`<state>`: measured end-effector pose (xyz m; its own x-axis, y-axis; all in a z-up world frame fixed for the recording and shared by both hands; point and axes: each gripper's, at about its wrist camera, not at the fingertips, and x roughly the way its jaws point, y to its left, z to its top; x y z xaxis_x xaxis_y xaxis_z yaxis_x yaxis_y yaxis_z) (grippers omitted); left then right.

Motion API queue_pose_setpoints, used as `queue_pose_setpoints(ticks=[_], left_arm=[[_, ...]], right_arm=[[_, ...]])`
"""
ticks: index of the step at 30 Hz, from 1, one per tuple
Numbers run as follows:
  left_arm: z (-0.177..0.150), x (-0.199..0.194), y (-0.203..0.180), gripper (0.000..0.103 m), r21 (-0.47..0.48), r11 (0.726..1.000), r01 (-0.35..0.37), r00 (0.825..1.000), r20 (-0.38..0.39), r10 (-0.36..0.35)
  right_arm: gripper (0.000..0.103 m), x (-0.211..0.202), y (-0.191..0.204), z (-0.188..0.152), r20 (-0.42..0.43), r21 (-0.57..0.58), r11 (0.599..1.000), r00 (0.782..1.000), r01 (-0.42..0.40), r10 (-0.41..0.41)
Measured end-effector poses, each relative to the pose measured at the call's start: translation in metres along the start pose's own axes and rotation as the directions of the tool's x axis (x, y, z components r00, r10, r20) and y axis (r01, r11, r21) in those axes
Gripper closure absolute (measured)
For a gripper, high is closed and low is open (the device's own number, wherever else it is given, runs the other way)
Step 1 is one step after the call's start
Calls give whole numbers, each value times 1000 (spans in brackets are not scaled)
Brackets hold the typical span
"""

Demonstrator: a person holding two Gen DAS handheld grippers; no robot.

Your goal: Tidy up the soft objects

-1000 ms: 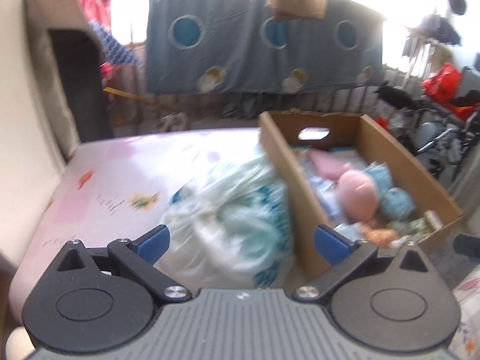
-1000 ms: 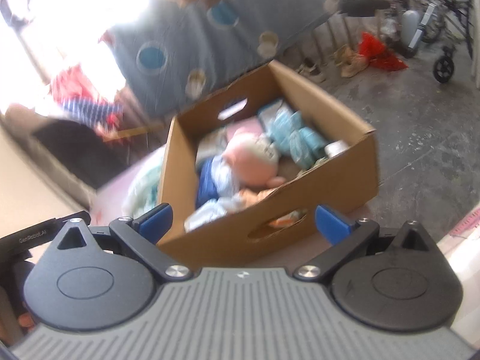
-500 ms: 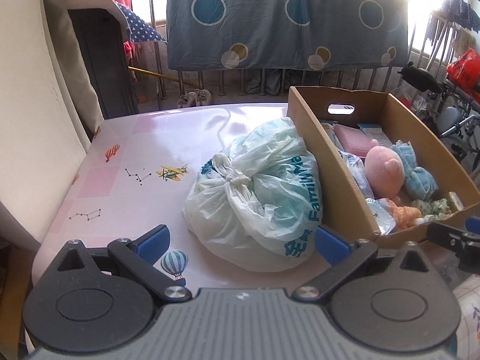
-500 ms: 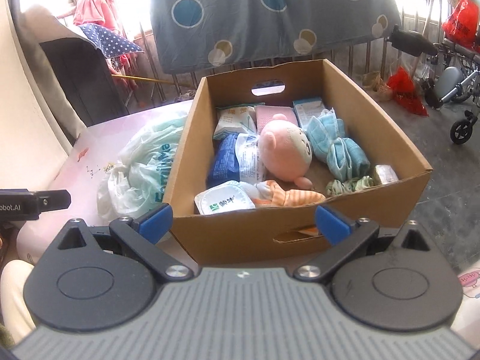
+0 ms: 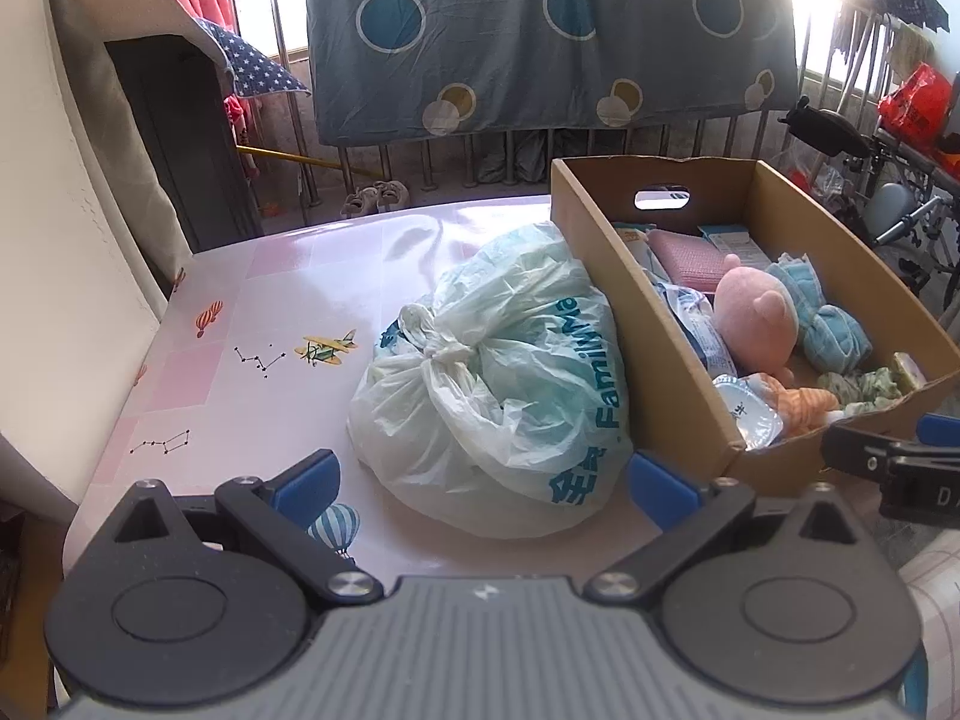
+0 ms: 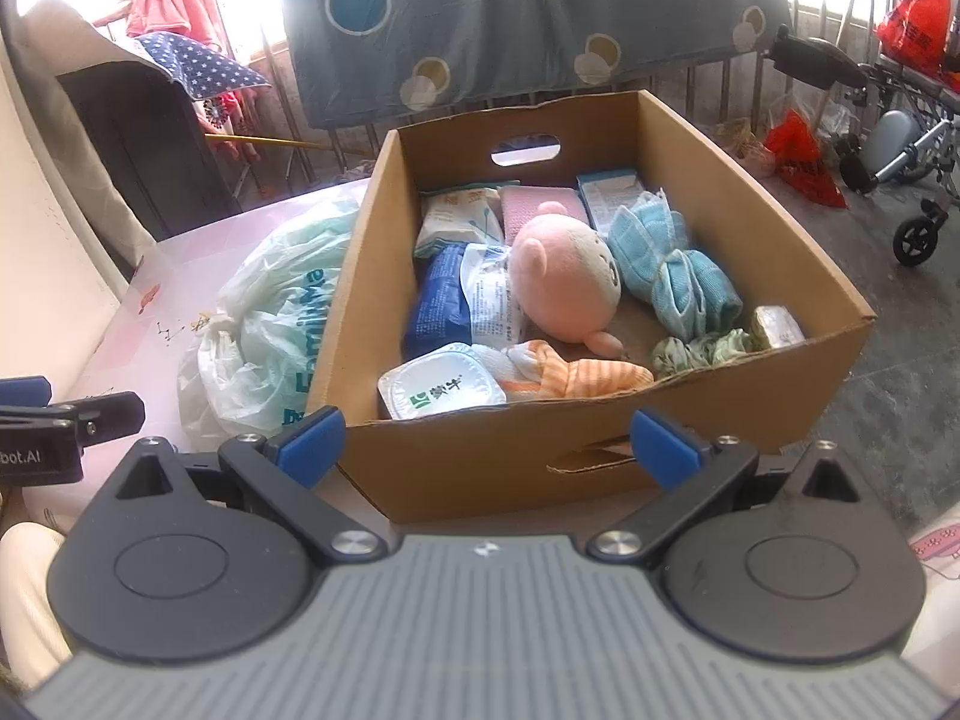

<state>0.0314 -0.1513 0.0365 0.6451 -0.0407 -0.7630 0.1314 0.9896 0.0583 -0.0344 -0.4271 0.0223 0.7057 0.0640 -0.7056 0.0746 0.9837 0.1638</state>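
A knotted white plastic bag [image 5: 498,384] [image 6: 270,324] lies on the pink table [image 5: 252,324], pressed against the left wall of an open cardboard box [image 5: 600,282] [image 6: 708,396]. Inside the box are a pink plush toy [image 6: 564,276] [image 5: 756,318], blue cloths [image 6: 678,276], an orange striped sock [image 6: 576,375], wet-wipe packs [image 6: 462,294] and a white tub [image 6: 444,390]. My left gripper [image 5: 483,483] is open, just short of the bag. Open too, my right gripper [image 6: 486,441] hovers before the box's near wall.
A blue sheet with circles [image 5: 540,36] hangs on railings behind the table. At the left stands a dark cabinet [image 5: 174,144]. A wheelchair [image 6: 900,138] and red bags [image 6: 804,156] sit on the floor at the right. The box overhangs the table's right edge.
Both views steadied after fast, blurred motion a second ago. Since half a second ago the left gripper shifted slightly and the right gripper came a little closer to the box.
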Motion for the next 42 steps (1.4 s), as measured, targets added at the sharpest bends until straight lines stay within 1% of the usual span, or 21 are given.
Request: queue_pose_setpoints(ticks=[12, 22, 42], left_arm=[[1, 1, 1, 0, -6, 1000, -1, 1000, -2, 1], [1, 3, 3, 0, -15, 1000, -2, 1000, -23, 1], [0, 3, 1, 0, -11, 1000, 6, 1000, -23, -6]], right_arm=[[1, 3, 1, 1, -12, -11, 1000, 1000, -2, 2], [1, 5, 3, 1, -16, -13, 1000, 1000, 0, 0], [1, 7, 3, 4, -18, -21, 1000, 1000, -4, 4]])
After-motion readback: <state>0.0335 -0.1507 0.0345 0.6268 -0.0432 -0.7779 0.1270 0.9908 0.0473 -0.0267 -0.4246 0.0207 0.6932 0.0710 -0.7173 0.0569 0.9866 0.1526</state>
